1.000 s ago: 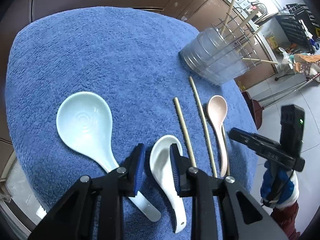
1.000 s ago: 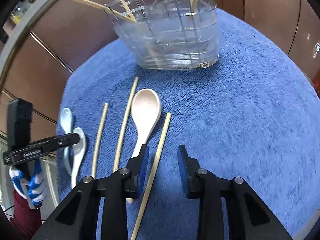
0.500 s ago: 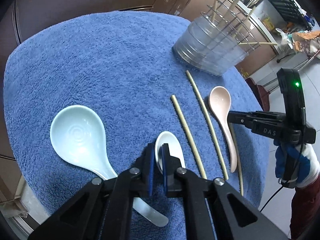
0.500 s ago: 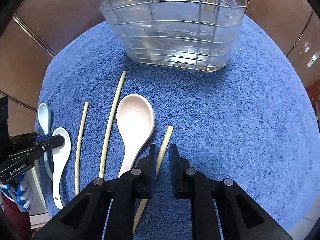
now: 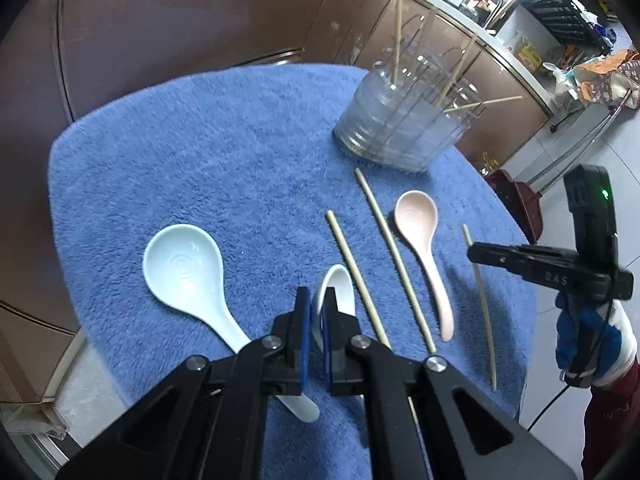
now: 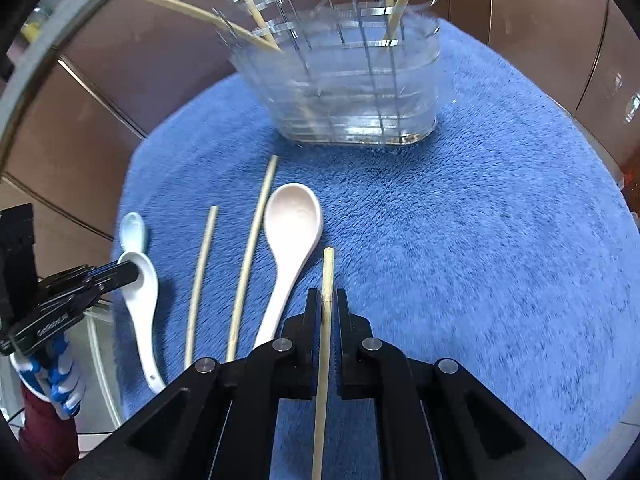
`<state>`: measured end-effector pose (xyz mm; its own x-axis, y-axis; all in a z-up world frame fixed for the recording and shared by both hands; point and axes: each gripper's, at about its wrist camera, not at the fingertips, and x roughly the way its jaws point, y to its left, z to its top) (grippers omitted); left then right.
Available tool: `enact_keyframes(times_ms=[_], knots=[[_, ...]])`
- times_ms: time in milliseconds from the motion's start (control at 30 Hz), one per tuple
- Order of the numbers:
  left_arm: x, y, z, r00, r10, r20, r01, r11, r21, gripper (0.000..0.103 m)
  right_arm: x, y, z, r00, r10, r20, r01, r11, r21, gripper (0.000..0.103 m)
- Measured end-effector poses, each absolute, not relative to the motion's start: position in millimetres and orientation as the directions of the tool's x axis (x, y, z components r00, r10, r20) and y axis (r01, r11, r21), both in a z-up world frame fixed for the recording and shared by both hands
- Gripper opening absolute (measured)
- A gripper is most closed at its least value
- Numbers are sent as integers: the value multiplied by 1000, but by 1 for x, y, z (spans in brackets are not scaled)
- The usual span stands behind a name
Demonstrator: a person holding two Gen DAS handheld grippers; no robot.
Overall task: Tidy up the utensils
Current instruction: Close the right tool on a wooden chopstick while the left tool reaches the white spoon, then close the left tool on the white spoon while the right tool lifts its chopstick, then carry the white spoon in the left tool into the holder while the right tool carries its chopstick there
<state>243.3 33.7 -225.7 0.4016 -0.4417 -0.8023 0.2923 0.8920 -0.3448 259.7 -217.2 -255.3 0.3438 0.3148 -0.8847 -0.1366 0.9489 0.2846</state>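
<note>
My left gripper (image 5: 316, 304) is shut on the bowl rim of a white ceramic spoon (image 5: 338, 280), which is tipped up on edge over the blue towel (image 5: 200, 160). From the right wrist view, the white spoon (image 6: 142, 300) hangs from the left gripper (image 6: 132, 270). My right gripper (image 6: 326, 304) is shut on a bamboo chopstick (image 6: 328, 272) that runs back between its fingers. On the towel lie a pink spoon (image 6: 294, 220), two more chopsticks (image 6: 202, 280) (image 6: 252, 256) and a large pale-blue spoon (image 5: 184, 272). A clear utensil holder (image 6: 352, 92) stands behind them.
Several chopsticks lean in the holder's wire grid (image 5: 400, 128). Brown cabinet doors (image 5: 180, 20) surround the round towel-covered table. A gloved hand (image 5: 592, 344) holds the right gripper (image 5: 474, 249) past the table's right edge. A microwave and racks stand far back.
Both grippers went from open to shut: the left closed on the white spoon's bowl, the right on the chopstick beside the pink spoon. Both have since risen, and the spoon tipped up.
</note>
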Motion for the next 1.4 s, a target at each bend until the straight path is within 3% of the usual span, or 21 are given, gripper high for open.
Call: enact_keyframes(times_ms=[900,1400], knots=[[126,33,-113,704,-278,-654,201,960,-192,5,113,-251,-155,678,455,-577,-294,887,355,5],[68,16,-68,850,-171,-499,149,985,-84,5,71,-256,-137,735,467,-492,-316,877,361,5]])
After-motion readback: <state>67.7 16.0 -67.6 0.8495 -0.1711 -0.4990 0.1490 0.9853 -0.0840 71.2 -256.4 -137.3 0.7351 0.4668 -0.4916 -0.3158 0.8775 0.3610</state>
